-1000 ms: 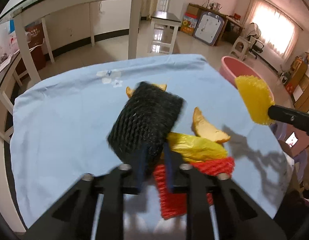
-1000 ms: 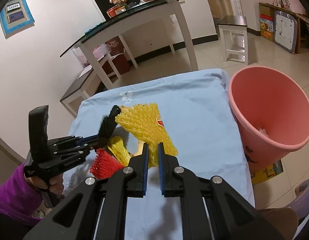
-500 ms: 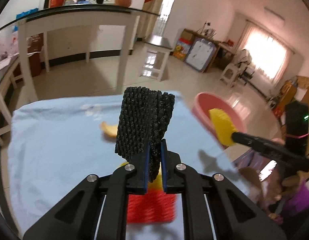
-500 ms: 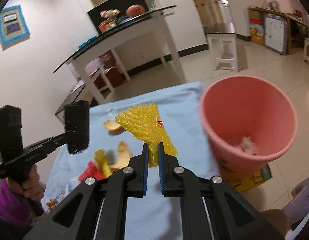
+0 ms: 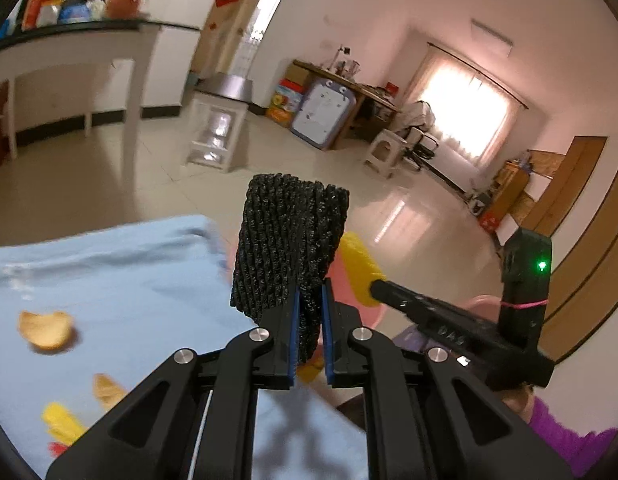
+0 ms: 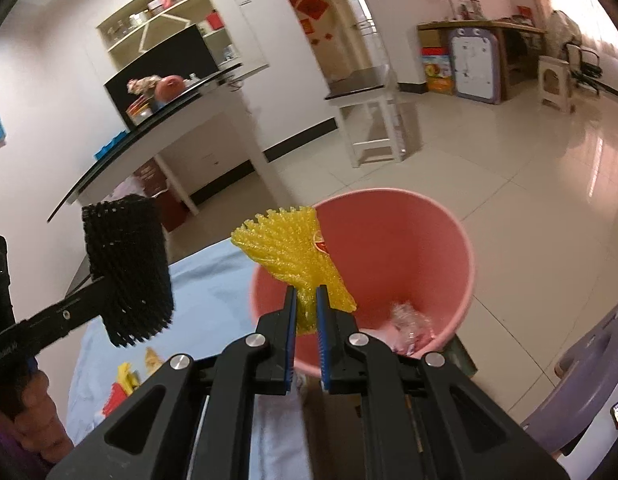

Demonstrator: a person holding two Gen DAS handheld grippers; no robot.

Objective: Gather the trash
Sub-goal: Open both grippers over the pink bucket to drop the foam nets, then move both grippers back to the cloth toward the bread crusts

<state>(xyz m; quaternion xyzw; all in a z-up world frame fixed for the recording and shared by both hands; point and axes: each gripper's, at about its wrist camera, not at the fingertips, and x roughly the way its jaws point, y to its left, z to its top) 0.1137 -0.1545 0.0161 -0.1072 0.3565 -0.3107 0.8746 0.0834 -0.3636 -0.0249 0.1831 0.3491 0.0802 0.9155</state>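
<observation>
Right wrist view: yellow net (image 6: 297, 256) over the bin (image 6: 461, 248)
Both grippers clamp light, squashy foam nets by the bottom edge; black net (image 5: 289, 252) waits at 9 o'clock.

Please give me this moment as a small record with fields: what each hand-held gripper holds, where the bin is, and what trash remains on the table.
left hand-held gripper: shut on black foam net, lifted above the table
right hand-held gripper: shut on yellow foam net, held over the bin's mouth
pink bin: on the floor beside the table, some crumpled wrapper inside
blue tablecloth: covers the table
trash remaining: peel pieces, a yellow scrap, a red scrap
</observation>
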